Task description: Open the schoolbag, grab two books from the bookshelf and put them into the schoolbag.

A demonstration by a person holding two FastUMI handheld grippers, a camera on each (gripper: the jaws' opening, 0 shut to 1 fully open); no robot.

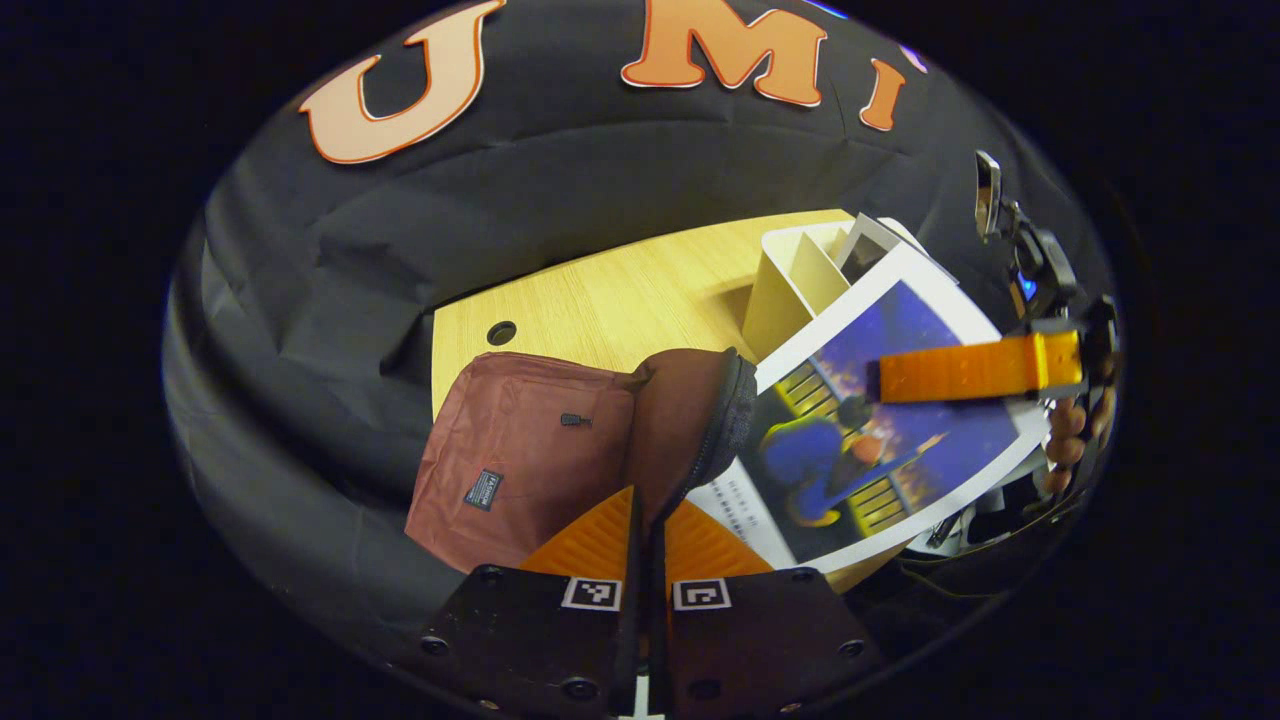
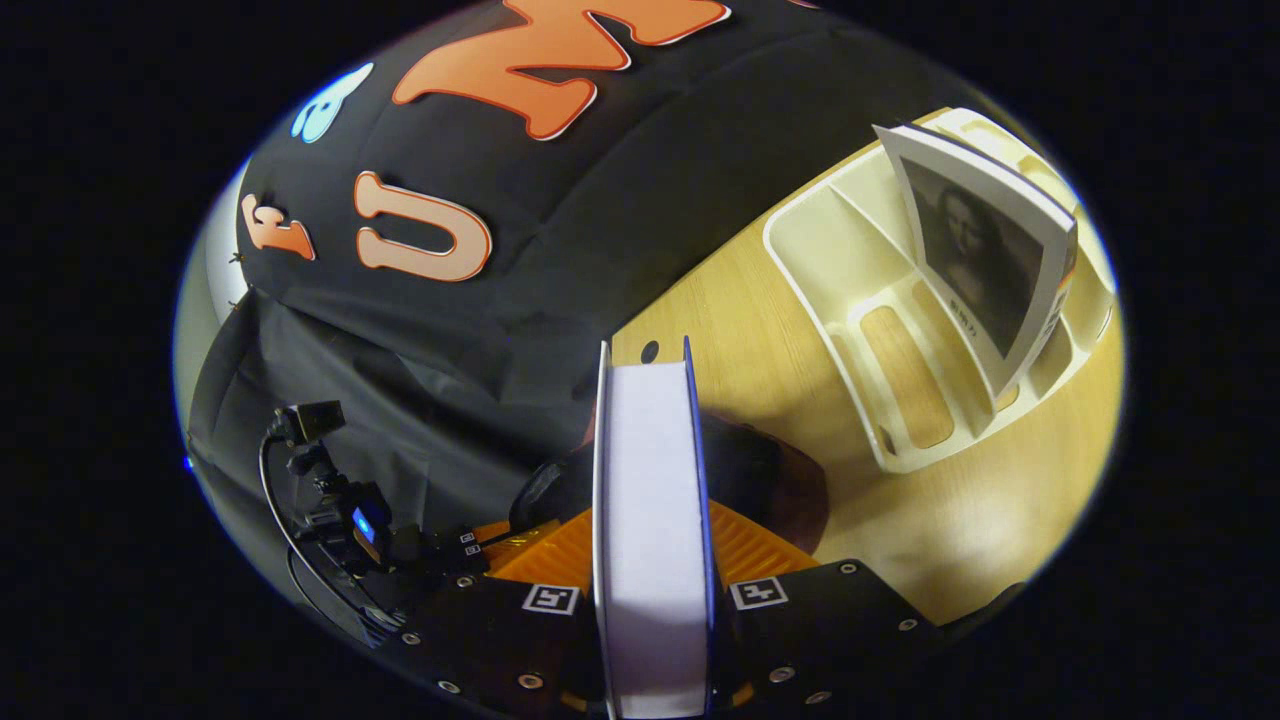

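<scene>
Left gripper view: left gripper [image 1: 645, 520], jaws clamped on the schoolbag [image 1: 560, 450] mouth's soft, floppy rim. Right gripper [image 2: 650, 560], jaws clamped on a stiff, light book [image 2: 650, 520], hovers beside the schoolbag; another book [image 2: 985, 260] stands in the bookshelf [image 2: 850, 260].

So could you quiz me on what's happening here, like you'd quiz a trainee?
1. True or false: the right claw is shut on a book.
2. How many books stand in the white rack: A) none B) one C) three
3. Fill in: the left claw grips the open edge of the brown ____.

Key: 1 true: both orange fingers press the book's covers. 2 B: one book leans in a slot. 3 schoolbag, lying on the wooden table.
</scene>
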